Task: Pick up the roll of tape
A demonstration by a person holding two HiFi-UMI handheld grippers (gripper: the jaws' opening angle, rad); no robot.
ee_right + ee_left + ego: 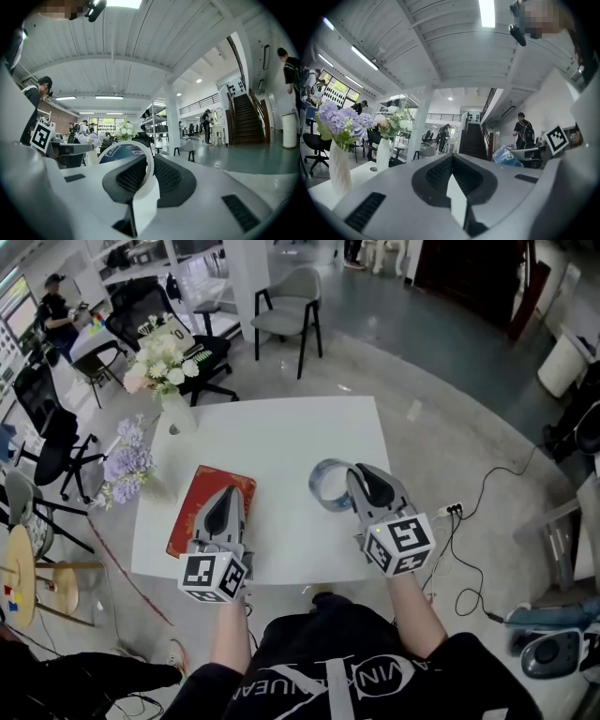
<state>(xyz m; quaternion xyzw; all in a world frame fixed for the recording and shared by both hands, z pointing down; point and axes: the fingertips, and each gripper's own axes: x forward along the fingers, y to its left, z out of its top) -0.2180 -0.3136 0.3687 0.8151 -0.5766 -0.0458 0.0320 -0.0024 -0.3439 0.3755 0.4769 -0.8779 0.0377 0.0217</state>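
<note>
Tape (323,486): a roll with a pale band and blue print on its inner face. It stood on edge over the right half of the white table (281,437), at the tips of the right gripper (356,476). No view settled whether it touched the table.

Right gripper view: the jaws of the right gripper (149,161) were clamped on the tape (123,151), one pad inside the ring and one outside, pinching the band. A loose white end of tape hung down between the jaws. The head view did not show this grip; there the gripper body covered the near edge of the roll.

Left gripper view: the left gripper (452,161) had its jaws together with nothing between them. The tape (505,156) showed far right as a tilted blue patch. Purple flowers (340,124) and white flowers (393,124) stood at left in white vases.

Head view only: the left gripper (228,493) sat over a red book (199,495) on the left half of the table, well apart from the tape. The purple flowers (127,460) stood on the left edge of the table and the white flowers (164,362) on its far left corner. Both grippers were held side by side at the near edge.
</note>
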